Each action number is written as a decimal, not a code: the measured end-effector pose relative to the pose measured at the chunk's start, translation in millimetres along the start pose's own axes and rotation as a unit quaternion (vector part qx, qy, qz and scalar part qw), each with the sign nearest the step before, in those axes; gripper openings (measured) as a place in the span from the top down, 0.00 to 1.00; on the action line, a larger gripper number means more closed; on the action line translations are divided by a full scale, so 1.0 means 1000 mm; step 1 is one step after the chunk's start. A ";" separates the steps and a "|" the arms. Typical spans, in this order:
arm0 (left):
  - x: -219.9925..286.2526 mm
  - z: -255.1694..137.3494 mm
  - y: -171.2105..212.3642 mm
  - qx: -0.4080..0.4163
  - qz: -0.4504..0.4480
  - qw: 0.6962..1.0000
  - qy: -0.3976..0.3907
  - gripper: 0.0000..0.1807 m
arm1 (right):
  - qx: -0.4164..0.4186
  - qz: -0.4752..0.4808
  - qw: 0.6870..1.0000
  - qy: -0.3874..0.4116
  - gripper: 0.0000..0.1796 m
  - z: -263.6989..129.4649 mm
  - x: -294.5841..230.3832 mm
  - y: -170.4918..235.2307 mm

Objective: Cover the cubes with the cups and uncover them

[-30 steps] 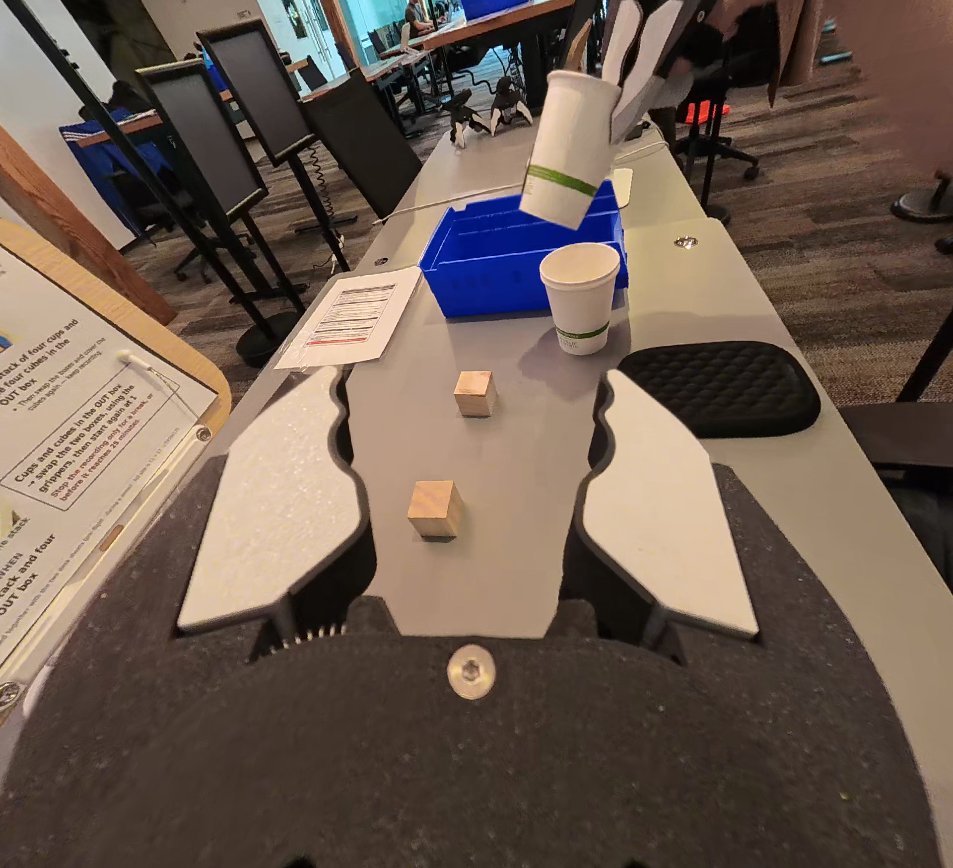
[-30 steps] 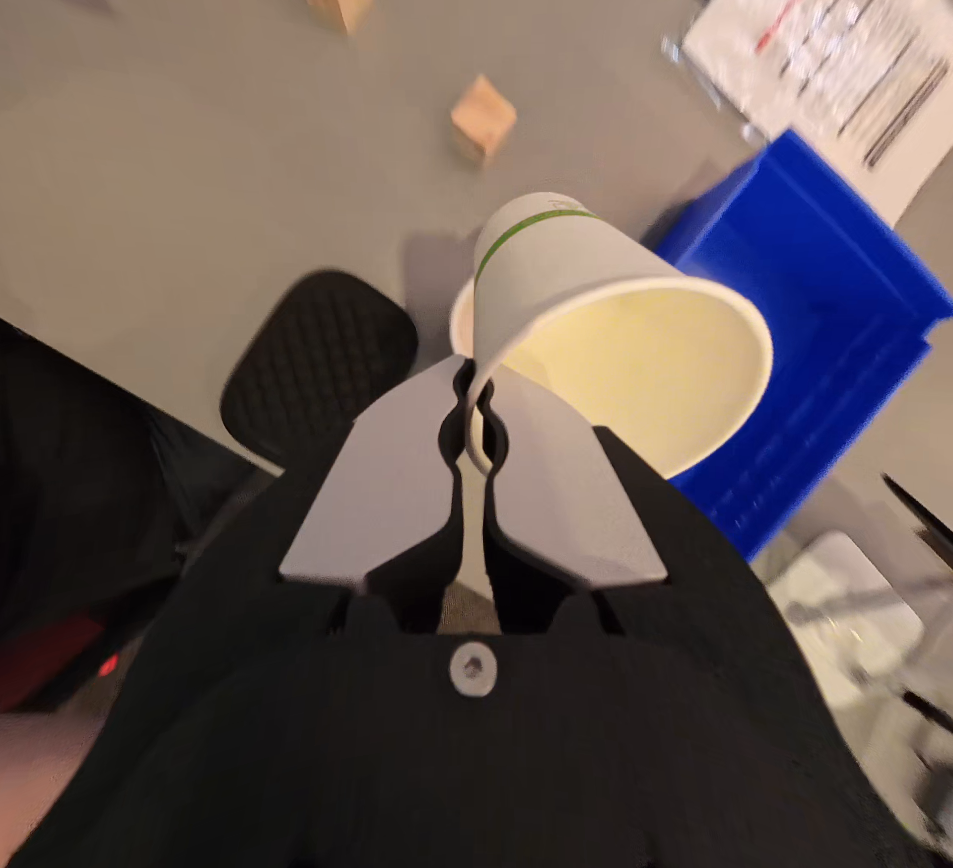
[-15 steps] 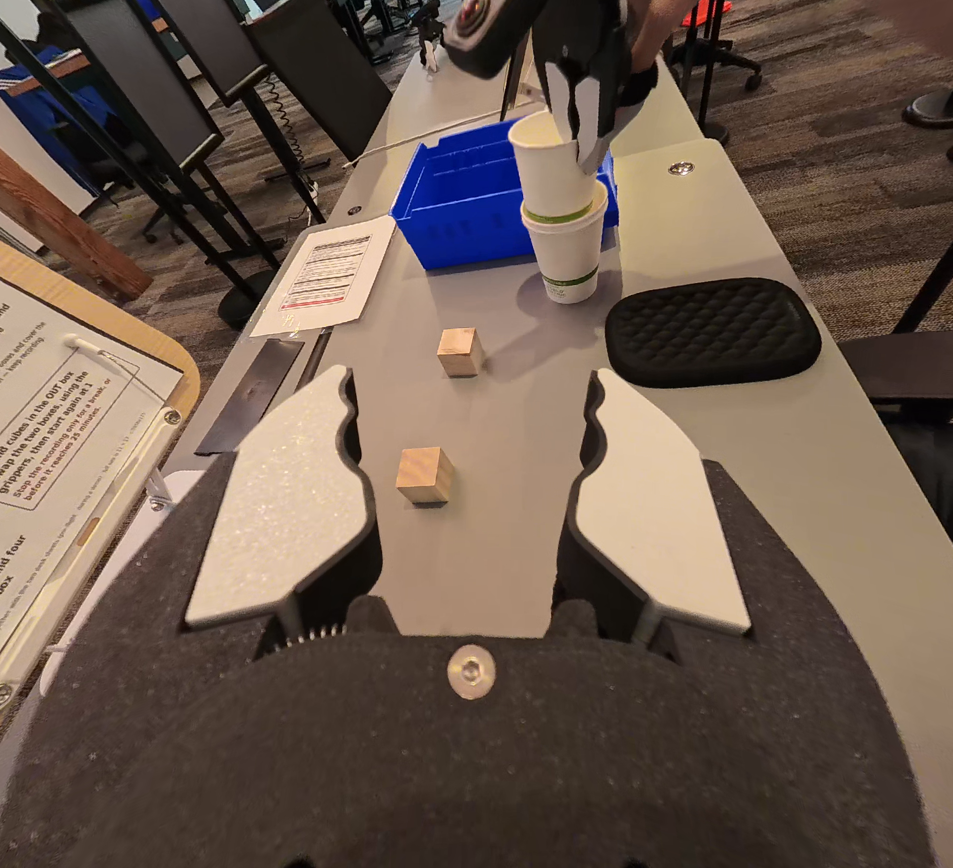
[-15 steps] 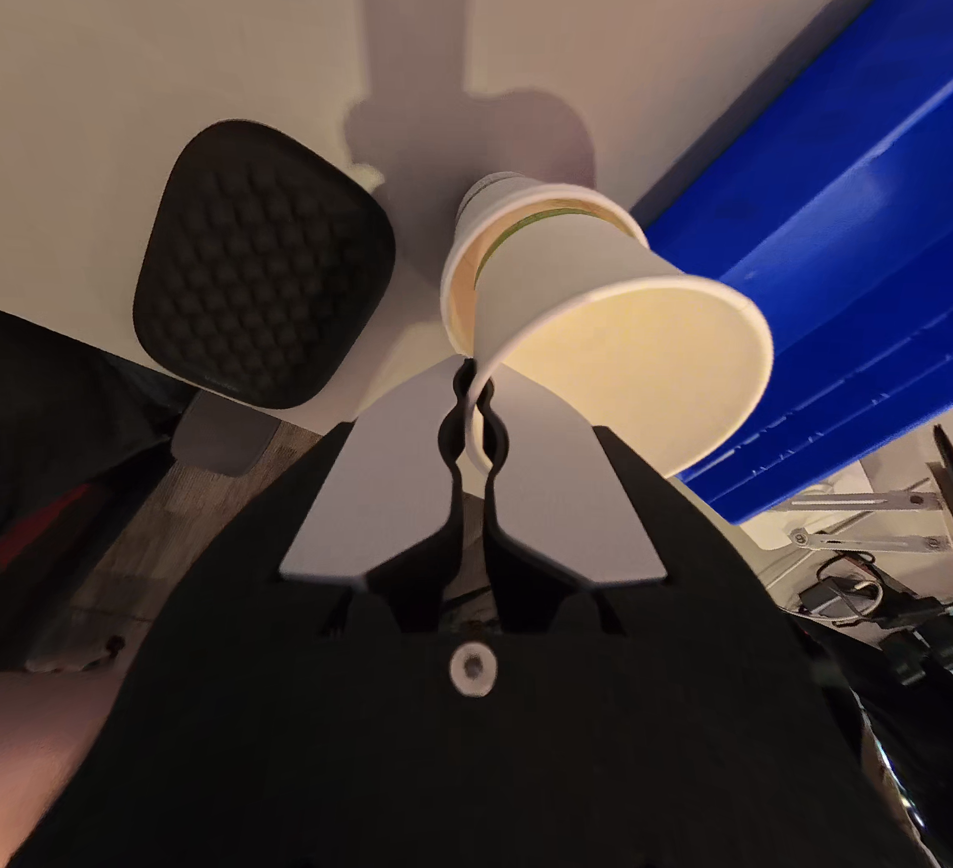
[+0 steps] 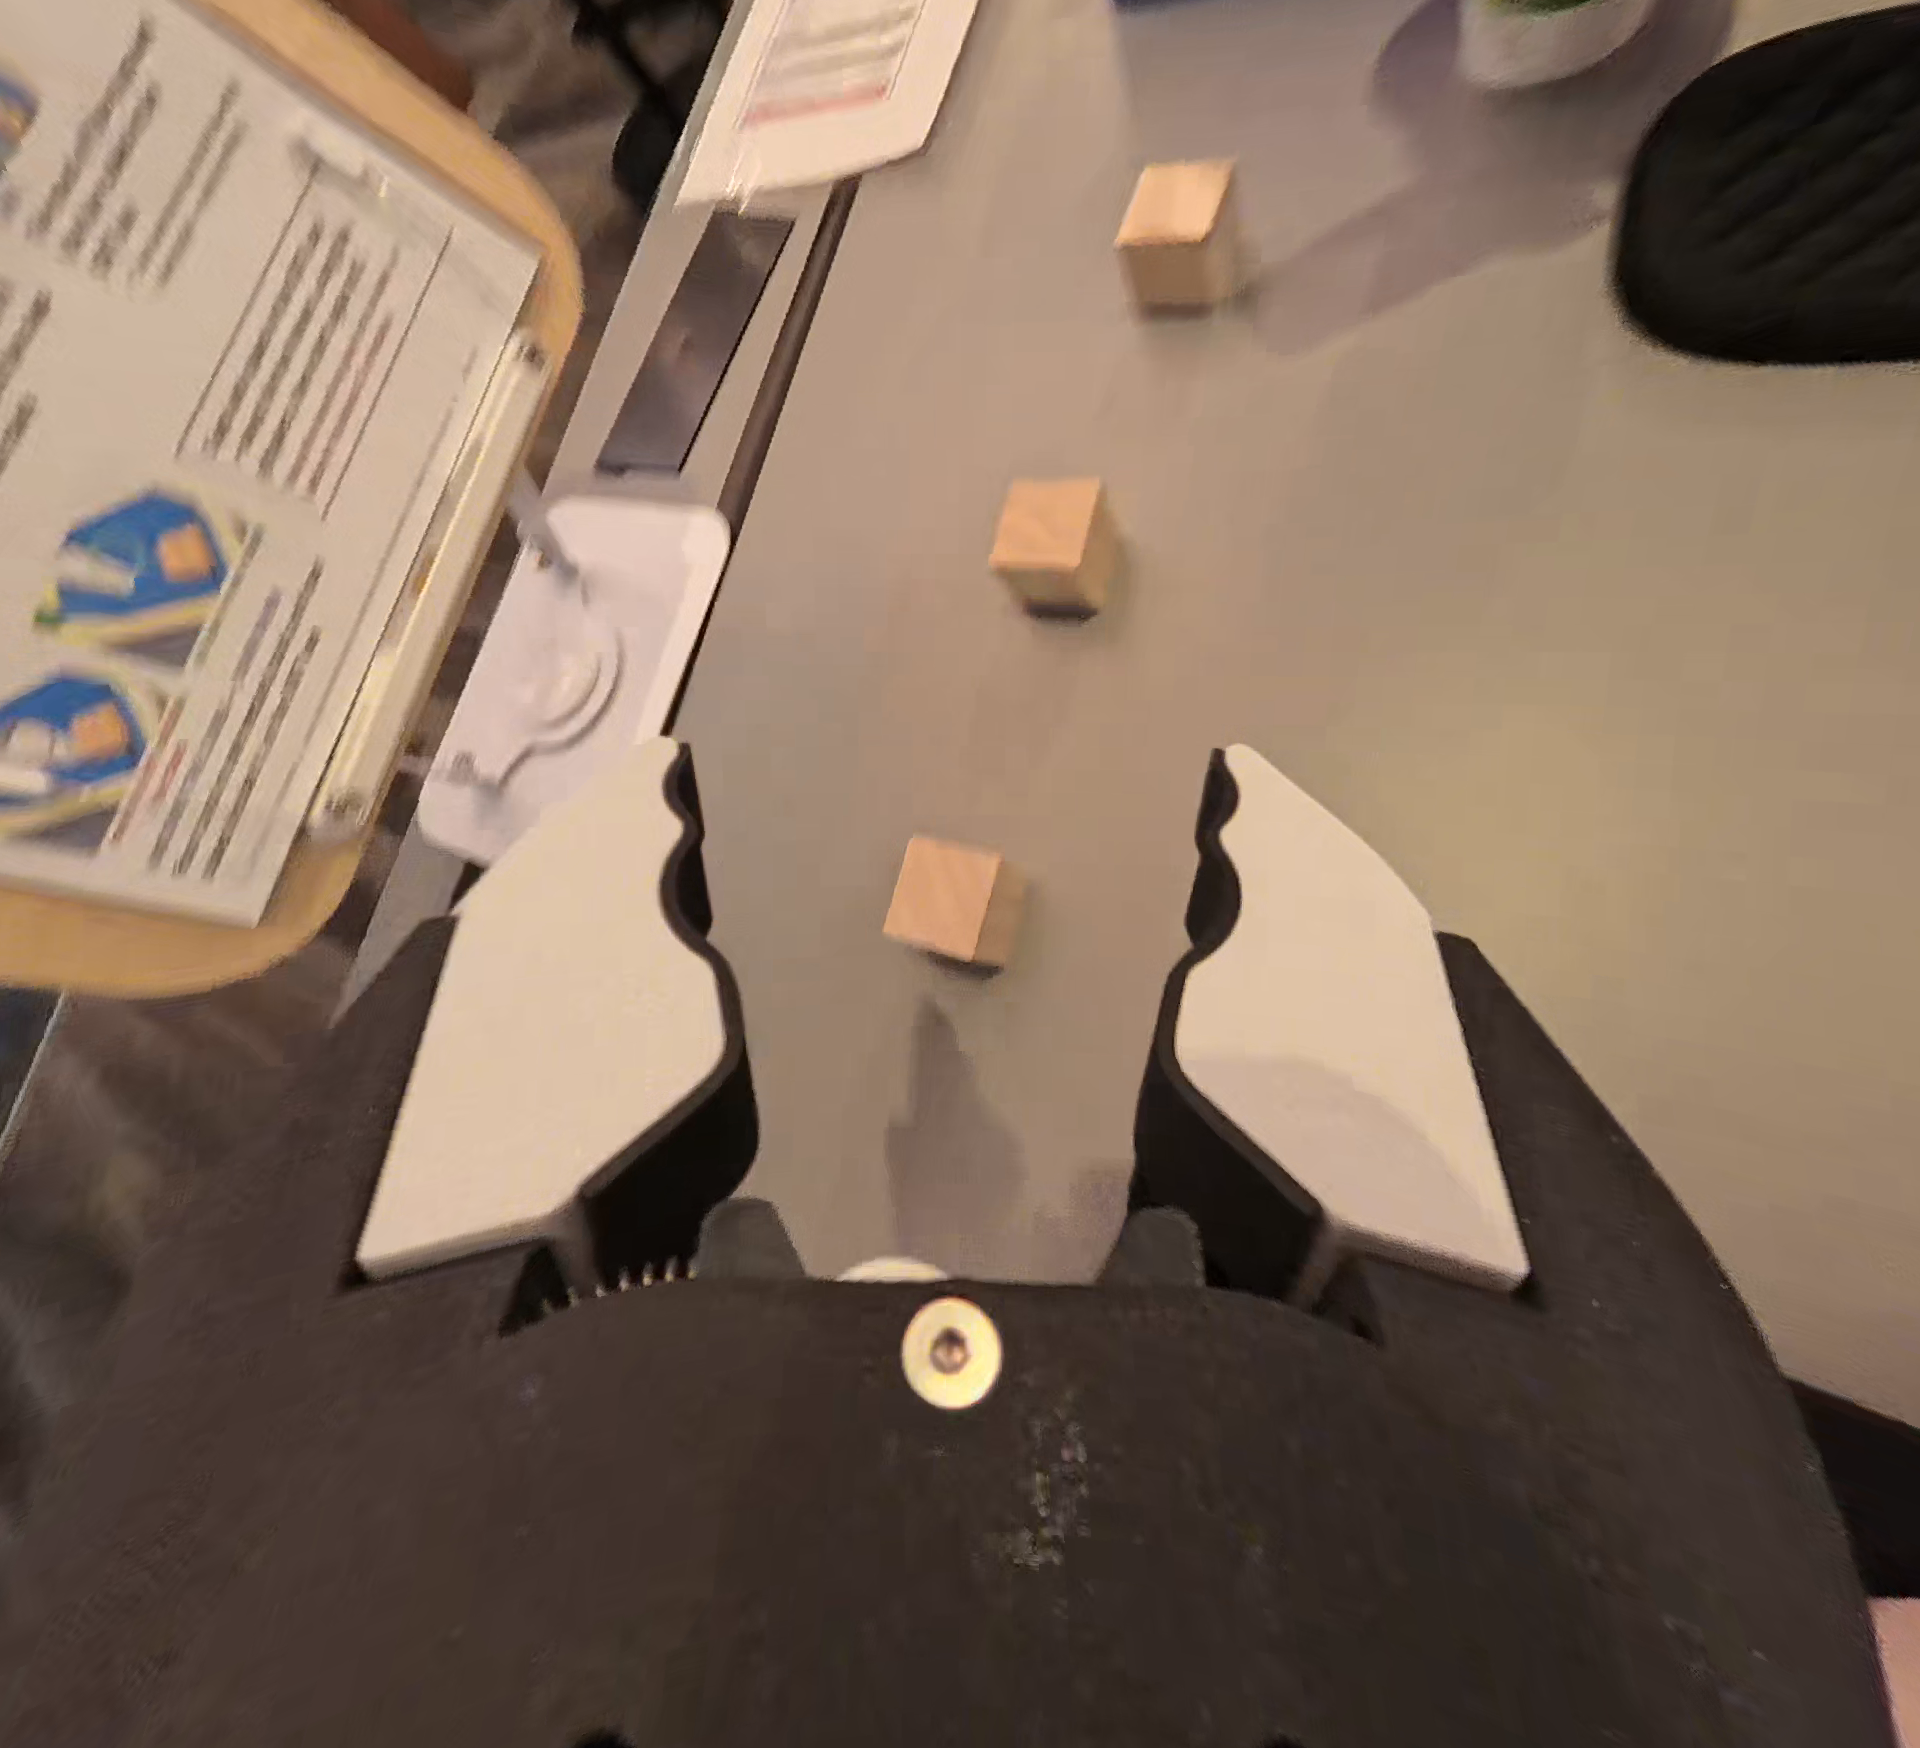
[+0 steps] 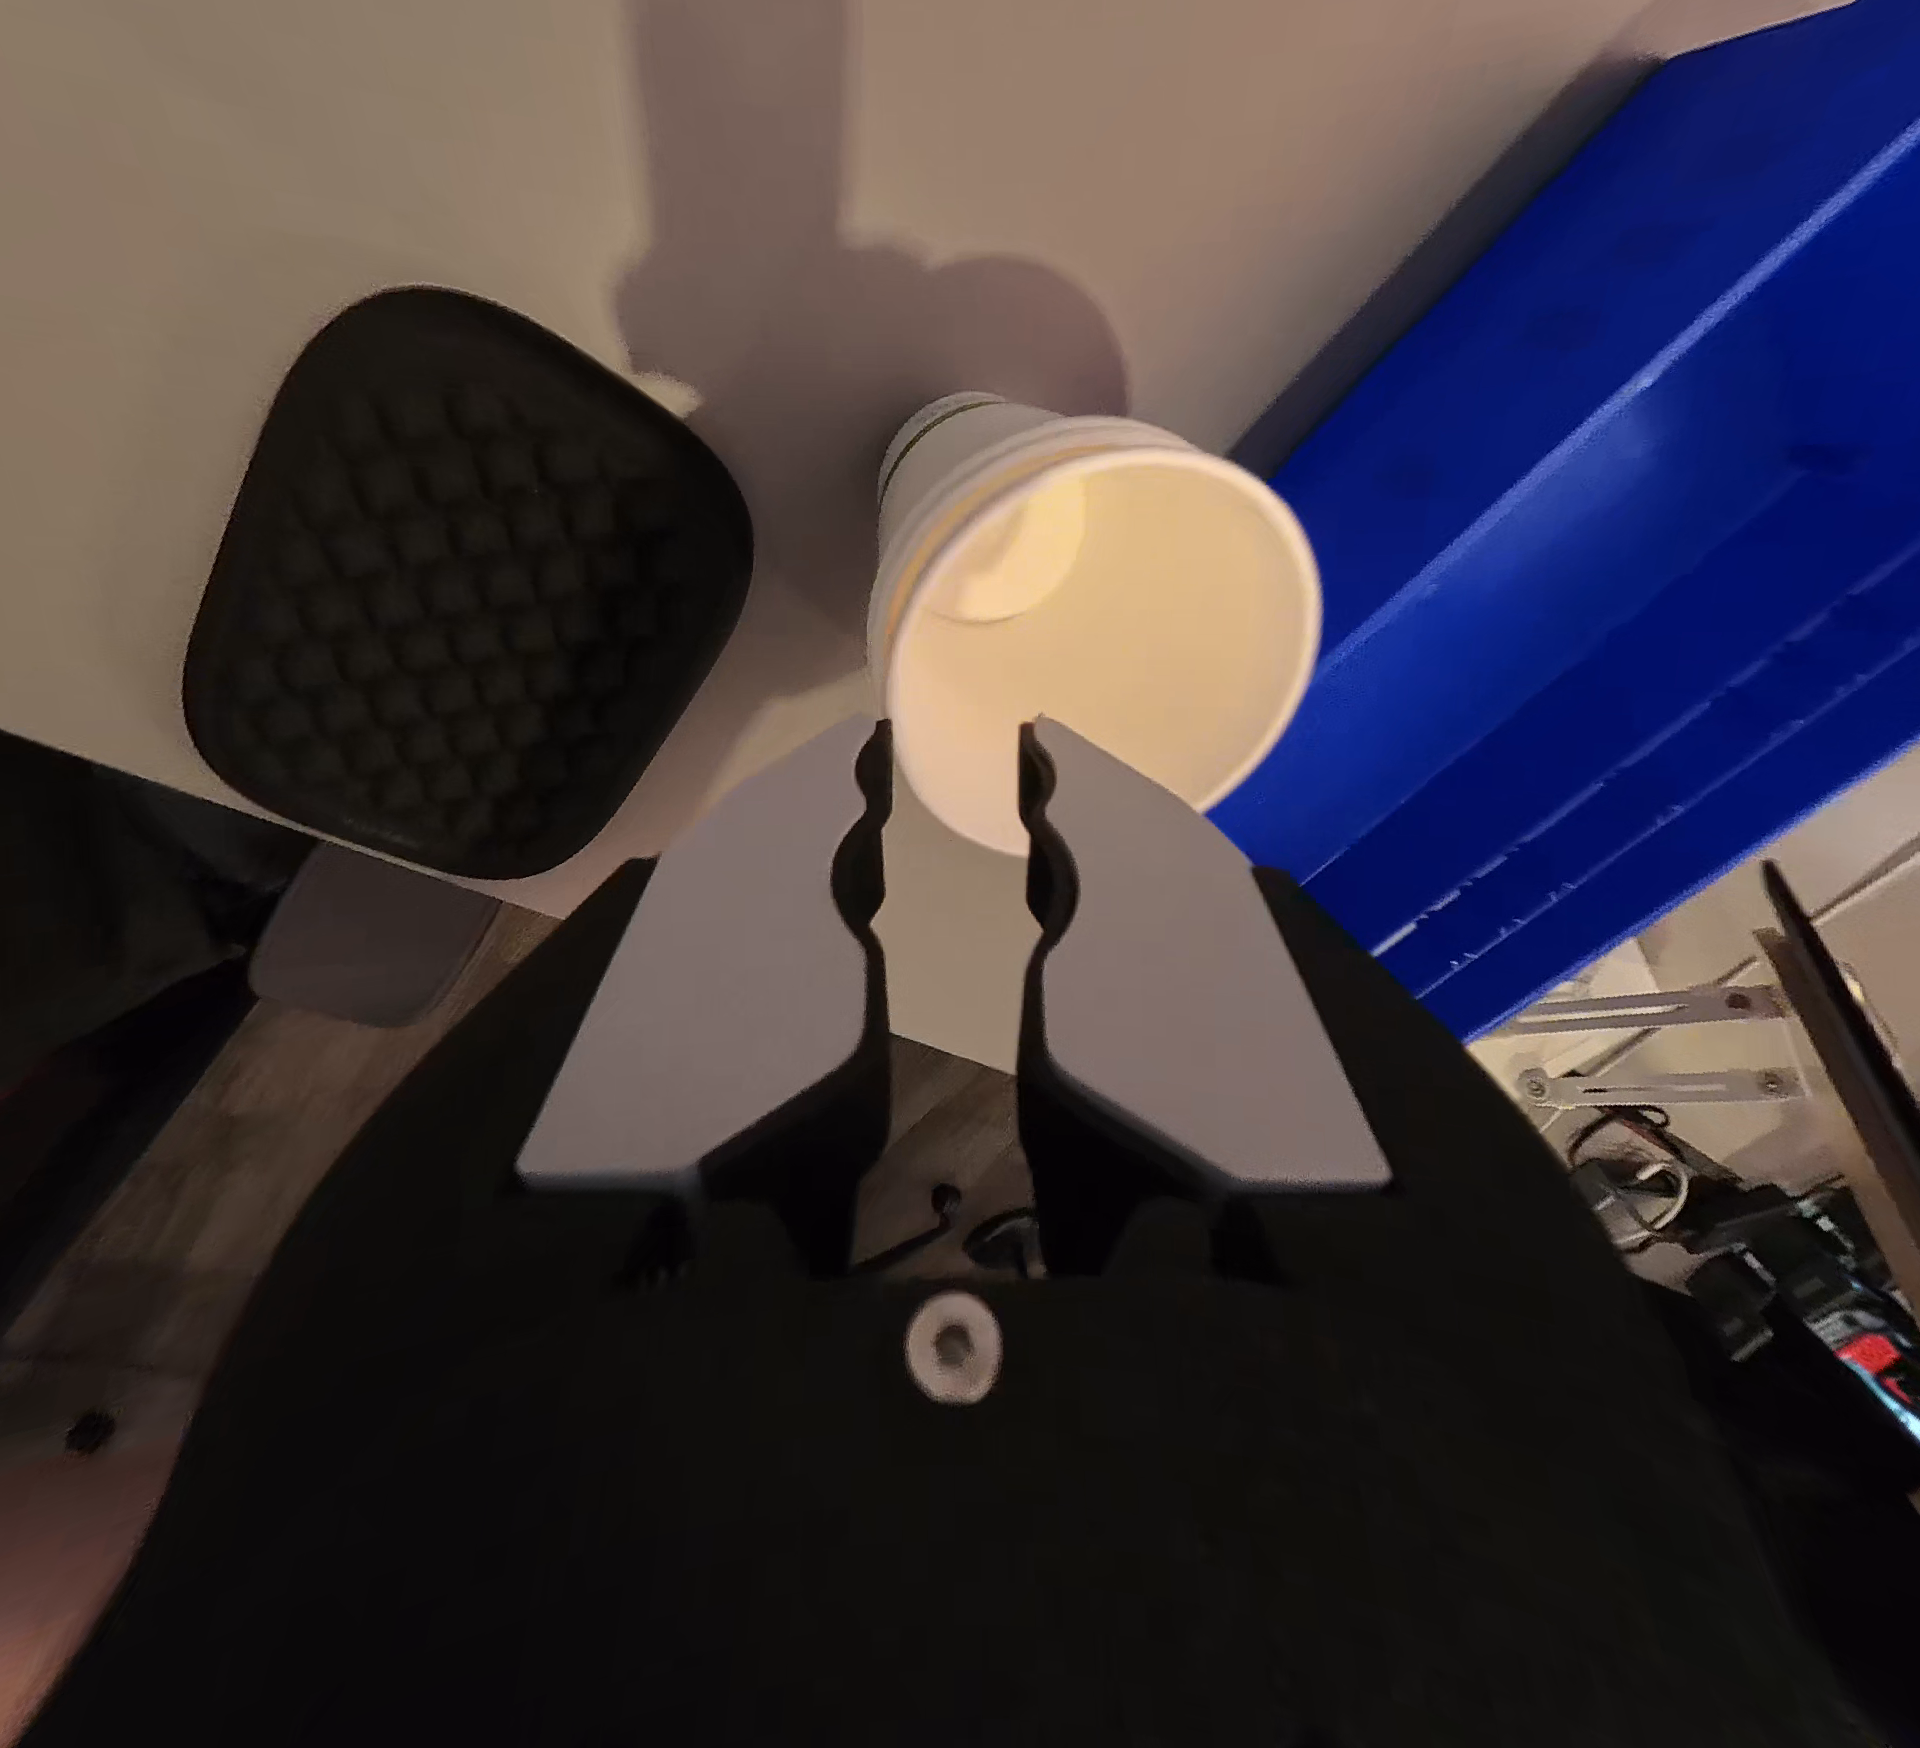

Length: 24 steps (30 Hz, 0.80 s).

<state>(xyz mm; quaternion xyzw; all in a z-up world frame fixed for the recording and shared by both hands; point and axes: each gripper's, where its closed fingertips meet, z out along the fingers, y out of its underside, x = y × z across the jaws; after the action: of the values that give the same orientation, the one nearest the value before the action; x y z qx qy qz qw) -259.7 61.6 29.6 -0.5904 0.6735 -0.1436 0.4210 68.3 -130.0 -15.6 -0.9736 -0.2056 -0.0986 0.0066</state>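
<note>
The fingers of the right gripper (image 6: pixel 954 734) stand a little apart astride the near rim of the stacked paper cups (image 6: pixel 1091 618), gripping nothing; the stack stands on the desk (image 6: pixel 312 88) between the black pad (image 6: pixel 468 586) and the blue bin (image 6: pixel 1621 503). The left gripper (image 5: pixel 951 768) hangs wide apart, empty, over the nearest of three wooden cubes (image 5: pixel 951 900). The cups look light and thin-walled, easily crushed: pinch the rim gently.
</note>
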 end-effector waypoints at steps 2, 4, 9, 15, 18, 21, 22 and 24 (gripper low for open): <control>-0.015 -0.003 0.019 -0.031 -0.026 0.999 -0.028 0.51 | 0.023 -0.004 1.000 0.021 0.85 -0.011 0.000 -0.001; -0.027 -0.009 0.042 -0.072 -0.056 0.994 -0.052 0.52 | 0.052 -0.005 0.998 0.039 0.84 -0.023 -0.001 -0.003; -0.050 -0.039 0.107 -0.197 -0.142 0.962 -0.126 0.52 | 0.114 -0.011 0.992 0.055 0.83 -0.043 -0.012 -0.006; -0.065 -0.076 0.122 -0.212 -0.169 0.941 -0.205 0.52 | 0.137 -0.039 0.989 0.051 0.83 -0.038 -0.033 -0.004; -0.070 -0.098 0.126 -0.218 -0.182 0.928 -0.243 0.52 | 0.151 -0.052 0.986 0.044 0.83 -0.034 -0.043 -0.003; -0.087 -0.112 0.124 -0.216 -0.193 0.913 -0.288 0.52 | 0.166 -0.068 0.983 0.031 0.83 -0.032 -0.054 -0.001; -0.091 -0.111 0.122 -0.212 -0.192 0.914 -0.287 0.52 | 0.172 -0.073 0.982 0.025 0.83 -0.032 -0.058 -0.001; -0.100 -0.109 0.127 -0.230 -0.171 0.916 -0.281 0.51 | 0.183 -0.080 0.980 0.022 0.83 -0.031 -0.064 0.000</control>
<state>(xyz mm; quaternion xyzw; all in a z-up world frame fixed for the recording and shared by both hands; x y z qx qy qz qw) -431.2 153.0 47.2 -0.7933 0.4302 0.1174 0.4145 5.3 -157.6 2.6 -0.9339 -0.2974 -0.0807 0.1813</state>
